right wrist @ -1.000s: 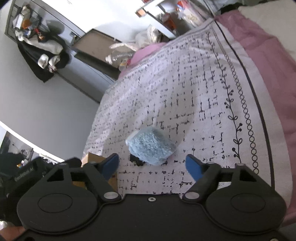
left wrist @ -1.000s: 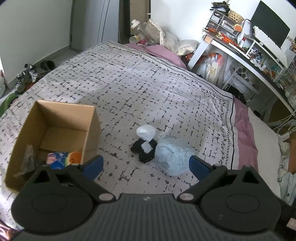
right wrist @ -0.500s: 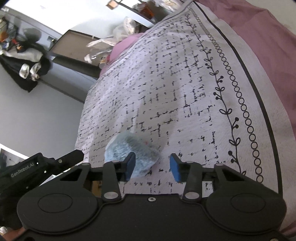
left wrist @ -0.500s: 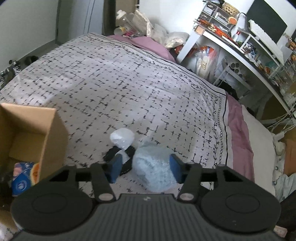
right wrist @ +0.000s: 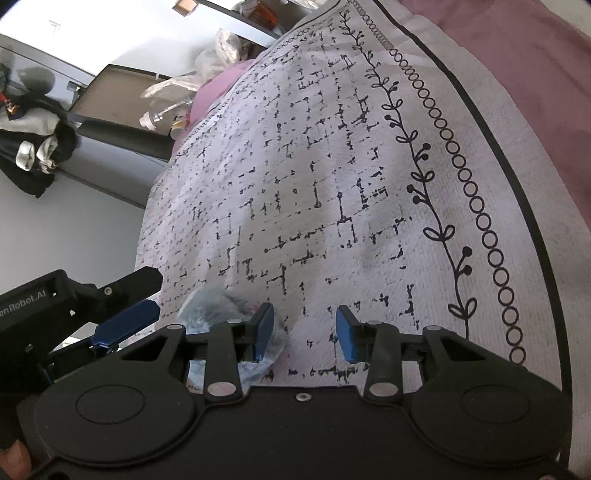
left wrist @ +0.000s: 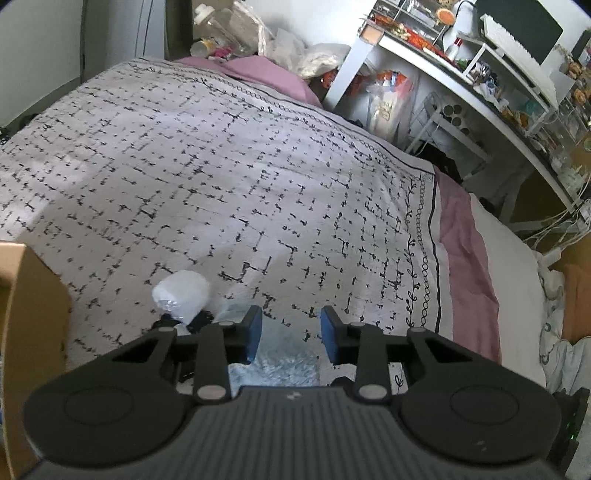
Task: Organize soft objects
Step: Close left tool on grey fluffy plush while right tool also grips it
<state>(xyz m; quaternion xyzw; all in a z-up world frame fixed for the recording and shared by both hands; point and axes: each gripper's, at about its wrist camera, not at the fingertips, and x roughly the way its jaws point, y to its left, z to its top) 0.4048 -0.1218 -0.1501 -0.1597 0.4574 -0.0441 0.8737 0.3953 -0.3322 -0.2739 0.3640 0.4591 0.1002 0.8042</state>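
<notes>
A fluffy light-blue bundle in clear plastic [left wrist: 280,356] lies on the patterned bedspread [left wrist: 229,177], right under my left gripper [left wrist: 291,332]. The blue fingers straddle it with a narrow gap, and I cannot tell whether they press it. A white plastic-wrapped bundle [left wrist: 181,295] sits on a black item [left wrist: 201,319] just to the left. In the right wrist view the blue bundle [right wrist: 221,306] lies at the left finger of my right gripper [right wrist: 305,332], whose jaws stand partly apart with nothing between them. The left gripper's finger [right wrist: 125,325] shows there at the left.
A cardboard box [left wrist: 26,314] stands at the left edge on the bed. A white desk with cluttered shelves [left wrist: 480,70] runs along the right. Bags and bottles [left wrist: 236,33] pile at the bed's far end. A pink sheet [left wrist: 465,258] borders the bedspread.
Both grippers moved forward and down over the blue bundle, and their jaws narrowed from wide open. The box slid toward the left edge of the left wrist view.
</notes>
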